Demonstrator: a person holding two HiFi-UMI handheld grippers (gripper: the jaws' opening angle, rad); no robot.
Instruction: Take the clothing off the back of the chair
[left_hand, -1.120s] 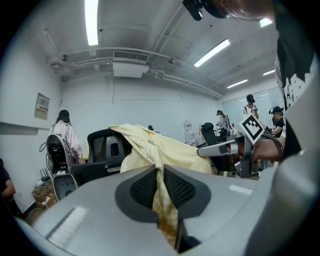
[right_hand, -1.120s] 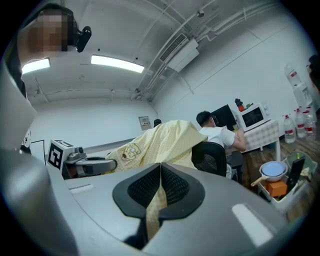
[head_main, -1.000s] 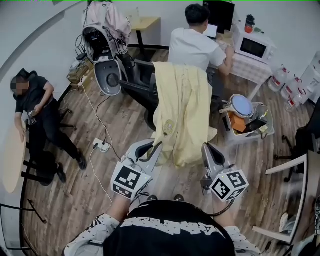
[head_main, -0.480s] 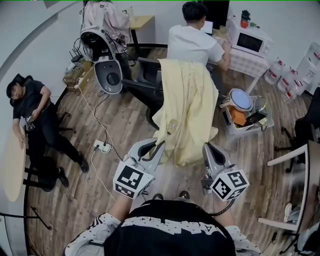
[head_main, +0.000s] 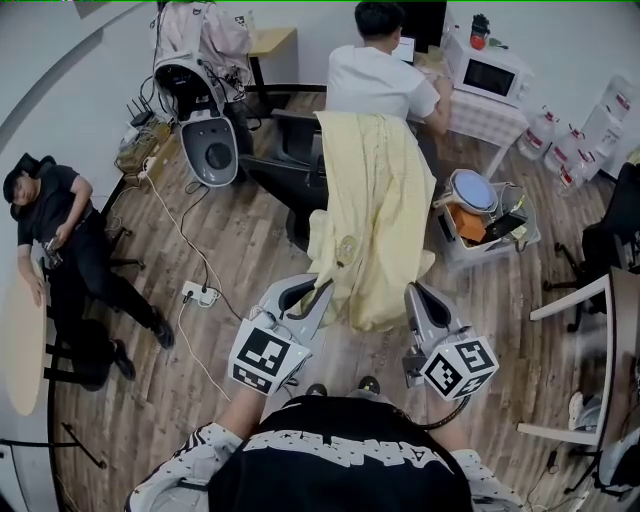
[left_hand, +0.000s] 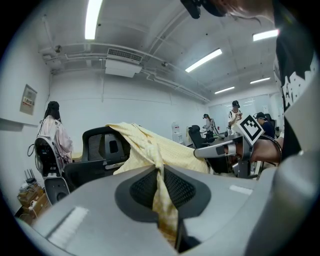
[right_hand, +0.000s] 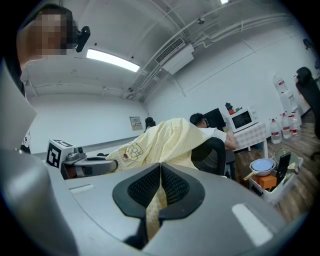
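Little has changed in the last second: both tongs keep their hold, and the room has only slid slightly upward in the head view. The left tongs are clamped on a fold of the yellow shirt. The cloth is bunched into a narrow strip between the dark pads and drops out of sight below them. The right tongs are pinched tight on the shirt's other lower edge, with just a thin sliver showing in the seam. Ahead of both tongs the shirt runs up and away, draped over the back of the black chair. It covers most of that chair back, so only the side nearer the left tongs and some mesh beyond the right tongs can be seen. How the shirt sits on the top edge is hidden. Past the chair, a seated person in white is partly screened by the cloth. The holder's dark top cuts off both hands behind the tongs.
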